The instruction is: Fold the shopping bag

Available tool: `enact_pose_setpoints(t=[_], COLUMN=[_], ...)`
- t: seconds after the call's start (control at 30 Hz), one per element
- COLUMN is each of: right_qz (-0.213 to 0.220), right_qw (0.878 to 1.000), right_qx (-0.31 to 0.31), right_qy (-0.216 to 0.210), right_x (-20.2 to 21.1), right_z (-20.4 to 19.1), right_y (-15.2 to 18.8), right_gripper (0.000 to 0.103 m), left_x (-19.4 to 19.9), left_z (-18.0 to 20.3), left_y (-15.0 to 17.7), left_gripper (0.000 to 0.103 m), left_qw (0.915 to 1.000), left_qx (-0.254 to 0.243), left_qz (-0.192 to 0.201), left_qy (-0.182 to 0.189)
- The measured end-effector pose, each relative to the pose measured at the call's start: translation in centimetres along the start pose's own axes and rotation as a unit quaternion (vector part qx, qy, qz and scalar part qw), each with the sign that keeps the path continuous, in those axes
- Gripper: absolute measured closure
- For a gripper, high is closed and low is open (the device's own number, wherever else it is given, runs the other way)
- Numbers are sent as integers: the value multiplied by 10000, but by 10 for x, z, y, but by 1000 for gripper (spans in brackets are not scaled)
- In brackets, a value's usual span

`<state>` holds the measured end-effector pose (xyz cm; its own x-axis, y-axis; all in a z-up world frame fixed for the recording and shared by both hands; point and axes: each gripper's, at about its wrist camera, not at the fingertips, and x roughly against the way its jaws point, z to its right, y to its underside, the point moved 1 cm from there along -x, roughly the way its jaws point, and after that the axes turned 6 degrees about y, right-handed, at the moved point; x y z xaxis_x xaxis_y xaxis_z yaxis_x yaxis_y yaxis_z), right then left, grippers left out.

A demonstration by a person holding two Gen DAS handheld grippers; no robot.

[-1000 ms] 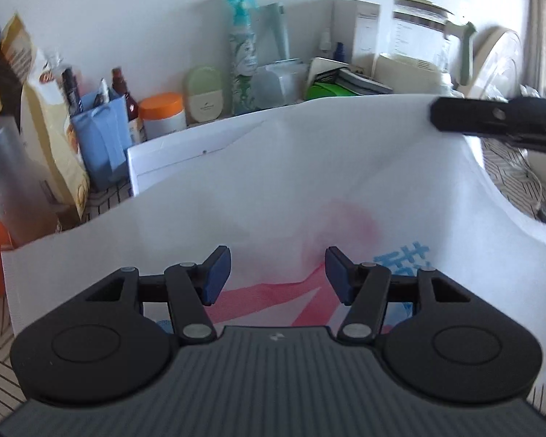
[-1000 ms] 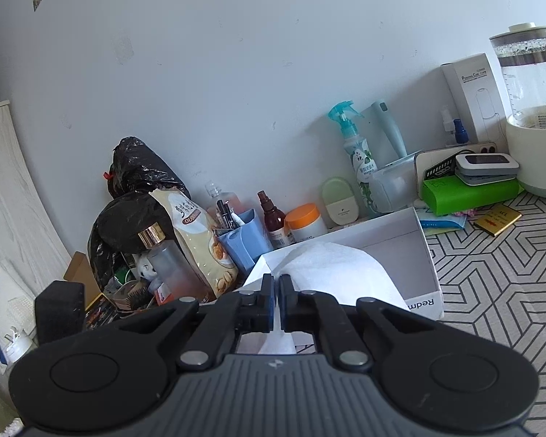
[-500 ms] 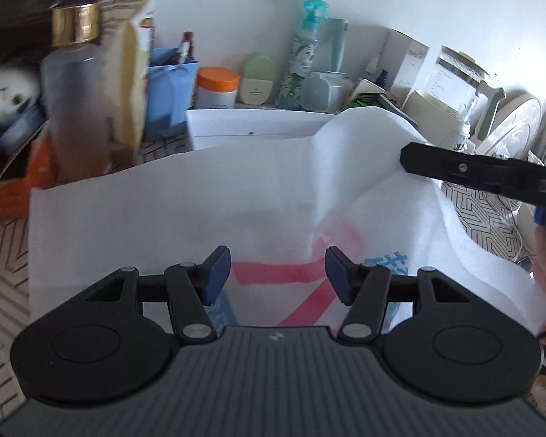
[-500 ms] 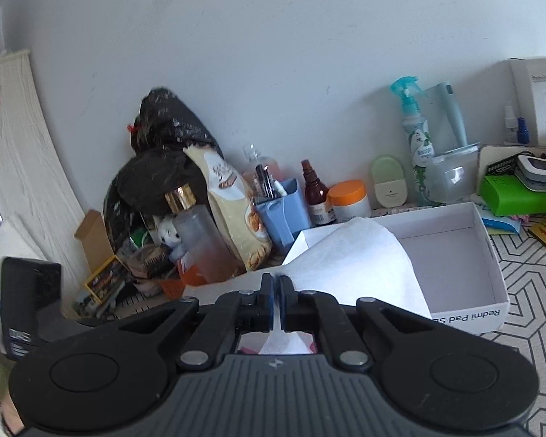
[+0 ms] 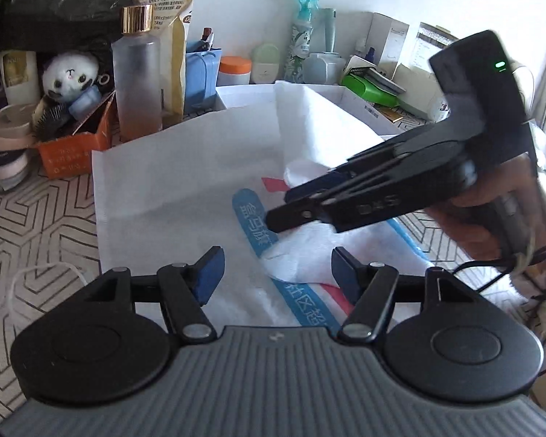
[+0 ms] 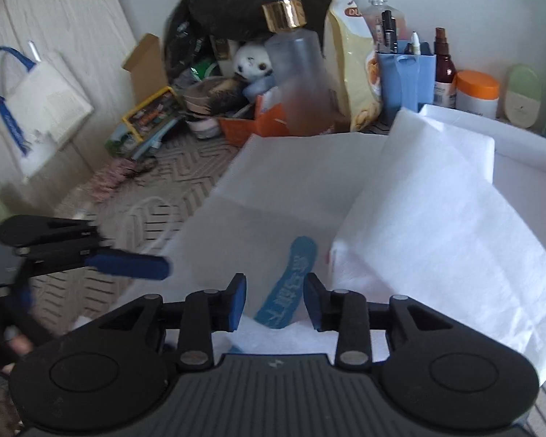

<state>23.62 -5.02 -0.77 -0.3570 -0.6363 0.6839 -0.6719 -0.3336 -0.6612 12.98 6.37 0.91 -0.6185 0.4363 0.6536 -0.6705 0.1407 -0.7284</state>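
The white shopping bag [image 5: 185, 167] with blue and red print lies on the patterned table, its right part folded over toward the middle [image 6: 436, 225]. A blue strap [image 6: 291, 284] lies across it. My left gripper [image 5: 275, 273] is open and empty, just above the bag's near edge. My right gripper [image 6: 275, 300] is open over the blue strap, holding nothing. In the left wrist view the right gripper [image 5: 284, 215] reaches in from the right, low over the folded flap. In the right wrist view the left gripper [image 6: 127, 264] shows at the left.
A frosted bottle with gold cap [image 5: 136, 73], an orange box [image 5: 69, 145], a snack bag [image 5: 171, 36] and a blue holder [image 5: 200, 73] stand behind the bag. A white open box [image 5: 345, 98] lies under its far right. A tote [image 6: 36, 109] hangs at left.
The right gripper carried the bag's raised edge down and over toward the middle, then opened and let it go. The bag went from held up to lying flat. The left gripper stayed open.
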Motion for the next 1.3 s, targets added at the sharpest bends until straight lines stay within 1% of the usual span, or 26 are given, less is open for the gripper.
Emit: enact_pose_setpoints(t=[0.07, 0.1, 0.13, 0.23, 0.27, 0.3, 0.37, 0.43, 0.5, 0.6, 0.7, 0.73, 0.77, 0.8, 0.83, 0.9, 0.97, 1.07, 1.1, 1.23, 1.3], right_qz=[204, 421, 605, 928, 941, 944, 904, 864, 824, 762, 698, 677, 673, 704, 748, 898, 1089, 1348, 1346, 1234, 1131], right_qw=[9989, 9982, 9975, 9936, 9917, 9899, 9889, 9872, 9847, 9796, 9729, 9702, 9684, 9684, 9686, 9699, 9706, 9718, 9726, 9726, 9743], right_qx=[-174, -228, -270, -345, -431, -533, -799, -1065, -1329, -1724, -2116, -2246, -2327, -2311, -2282, -2180, -2101, -1935, -1887, -1612, -1437], right_qy=[-375, -356, -254, 536, 765, 912, 865, 818, 770, 698, 624, 599, 592, 622, 642, 614, 439, -35, -189, -1132, -1319], right_x=[31, 53, 72, 108, 115, 118, 109, 101, 92, 79, 66, 62, 59, 58, 57, 59, 65, 75, 74, 68, 56], right_z=[7, 13, 19, 43, 57, 68, 82, 95, 109, 129, 149, 156, 160, 157, 155, 150, 140, 117, 111, 71, 53], right_y=[6, 12, 17, 27, 32, 36, 41, 46, 50, 58, 65, 67, 68, 66, 64, 56, 45, 21, 13, -31, -51], right_gripper=[50, 46, 43, 42, 42, 42, 42, 42, 42, 42, 42, 51, 73, 88, 99, 99, 99, 100, 100, 99, 99], left_x=[-9, -15, -21, -35, -38, -40, -44, -47, -48, -50, -48, -48, -47, -46, -45, -39, -31, -13, -8, 14, 21], left_z=[-5, -8, -11, -16, -17, -17, -20, -25, -32, -42, -44, -43, -42, -42, -42, -42, -42, -44, -46, -60, -67], left_y=[-2, -3, -3, -3, -3, -2, 0, 1, 2, 4, 6, 7, 7, 7, 7, 6, 4, -1, -1, -1, -1], left_gripper=[38, 38, 38, 38, 38, 38, 38, 38, 39, 41, 41, 42, 42, 42, 42, 42, 42, 41, 41, 40, 38], left_qw=[9999, 9998, 9995, 9987, 9986, 9985, 9983, 9983, 9981, 9967, 9961, 9960, 9958, 9956, 9954, 9952, 9950, 9948, 9946, 9922, 9910], left_qx=[-2, 16, 47, 108, 100, 98, 121, 250, 440, 644, 675, 669, 668, 673, 676, 673, 649, 604, 597, 755, 870], left_qz=[-104, -161, -221, -356, -369, -377, -387, -348, -219, -173, -154, -158, -163, -157, -141, -40, 106, 442, 541, 829, 874], left_qy=[86, 153, 235, 353, 373, 385, 408, 401, 372, 457, 539, 568, 600, 633, 658, 709, 748, 697, 657, 551, 517])
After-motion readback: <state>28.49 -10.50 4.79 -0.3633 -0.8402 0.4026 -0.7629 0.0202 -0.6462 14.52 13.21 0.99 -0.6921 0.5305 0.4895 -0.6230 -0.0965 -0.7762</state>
